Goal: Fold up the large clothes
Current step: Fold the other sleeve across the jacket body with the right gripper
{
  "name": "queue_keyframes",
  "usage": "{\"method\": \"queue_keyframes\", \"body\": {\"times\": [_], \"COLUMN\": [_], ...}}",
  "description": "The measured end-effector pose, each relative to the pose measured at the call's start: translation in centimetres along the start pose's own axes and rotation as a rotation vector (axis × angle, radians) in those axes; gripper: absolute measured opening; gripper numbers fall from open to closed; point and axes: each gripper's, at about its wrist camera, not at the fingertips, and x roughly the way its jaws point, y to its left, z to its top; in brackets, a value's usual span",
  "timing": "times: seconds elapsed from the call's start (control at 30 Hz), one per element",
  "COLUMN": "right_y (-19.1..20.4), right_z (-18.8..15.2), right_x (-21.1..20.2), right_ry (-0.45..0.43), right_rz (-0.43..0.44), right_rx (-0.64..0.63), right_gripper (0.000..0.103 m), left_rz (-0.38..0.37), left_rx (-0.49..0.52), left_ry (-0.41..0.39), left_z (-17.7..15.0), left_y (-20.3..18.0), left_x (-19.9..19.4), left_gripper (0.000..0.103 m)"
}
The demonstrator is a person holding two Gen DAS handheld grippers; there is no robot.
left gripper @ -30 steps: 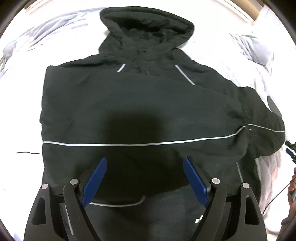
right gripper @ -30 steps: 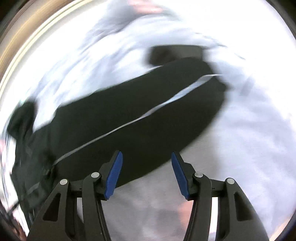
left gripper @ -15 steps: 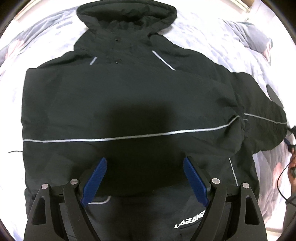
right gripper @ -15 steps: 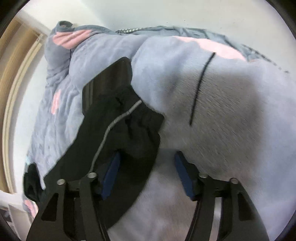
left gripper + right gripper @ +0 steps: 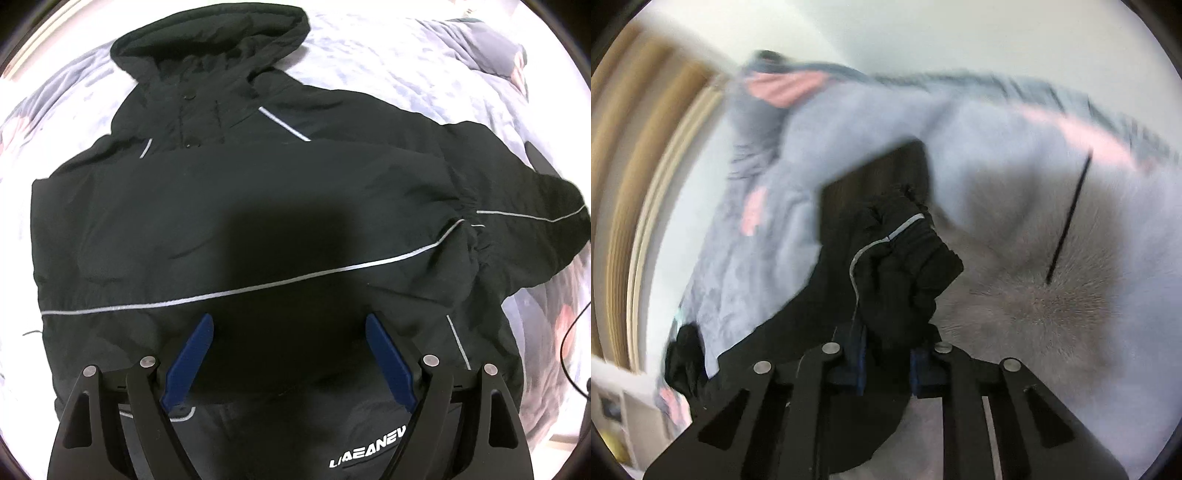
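Note:
A black hooded jacket (image 5: 258, 206) with thin reflective stripes lies spread face up on a grey-blue blanket, hood at the far side. One sleeve is folded across the chest. My left gripper (image 5: 288, 354) hovers open and empty above the jacket's lower front. The other sleeve (image 5: 532, 229) stretches out to the right. My right gripper (image 5: 886, 365) is shut on that sleeve's cuff (image 5: 905, 258), which bunches up between the blue pads.
The fluffy grey-blue blanket (image 5: 1052, 314) with pink patches covers the bed. A dark flat object (image 5: 871, 184) lies on it behind the cuff. A thin black cord (image 5: 1067, 221) lies on the blanket. A wooden frame (image 5: 631, 192) stands at the left.
My right gripper moved onto the sleeve cuff and closed on it. My left gripper drifted a little over the jacket and stayed open.

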Motion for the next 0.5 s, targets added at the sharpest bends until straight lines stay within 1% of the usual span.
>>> {"method": "queue_keyframes", "body": {"times": [0.07, 0.1, 0.13, 0.17, 0.27, 0.3, 0.37, 0.4, 0.47, 0.5], "right_y": [1.6, 2.1, 2.3, 2.3, 0.4, -0.1, 0.6, 1.6, 4.1, 6.2], "right_z": [-0.6, -0.9, -1.1, -1.4, -2.2, -2.5, -2.7, -2.7, -3.0, -3.2], "right_x": [-0.9, -0.8, -0.1, 0.8, 5.3, 6.2, 6.3, 5.6, 4.0, 2.8], "right_ry": [-0.021, -0.018, -0.003, 0.022, 0.151, 0.167, 0.156, 0.141, 0.098, 0.069], "right_rz": [-0.041, -0.073, -0.125, -0.179, -0.313, -0.318, -0.351, -0.363, -0.335, -0.326], "right_rx": [-0.070, -0.095, -0.120, -0.131, -0.124, -0.117, -0.124, -0.138, -0.179, -0.226], "right_gripper": [0.020, 0.020, 0.020, 0.020, 0.020, 0.020, 0.020, 0.020, 0.019, 0.019], "left_rz": [-0.003, -0.005, -0.006, -0.008, -0.015, -0.016, -0.024, -0.023, -0.012, -0.010], "left_rx": [0.010, 0.013, 0.015, 0.015, 0.005, 0.001, -0.006, -0.012, -0.034, -0.049], "left_ry": [-0.001, 0.000, 0.001, 0.000, -0.011, -0.015, -0.041, -0.056, -0.066, -0.072], "left_z": [0.0, 0.0, 0.0, -0.1, -0.2, -0.2, -0.5, -0.6, -1.0, -1.2], "left_y": [-0.4, -0.5, -0.5, -0.4, 0.2, 0.5, 1.4, 2.1, 3.6, 4.3], "left_x": [0.1, 0.1, 0.1, 0.1, -0.5, -0.7, -1.9, -2.5, -3.3, -3.7], "left_gripper": [0.086, 0.086, 0.086, 0.086, 0.086, 0.086, 0.086, 0.086, 0.086, 0.086]}}
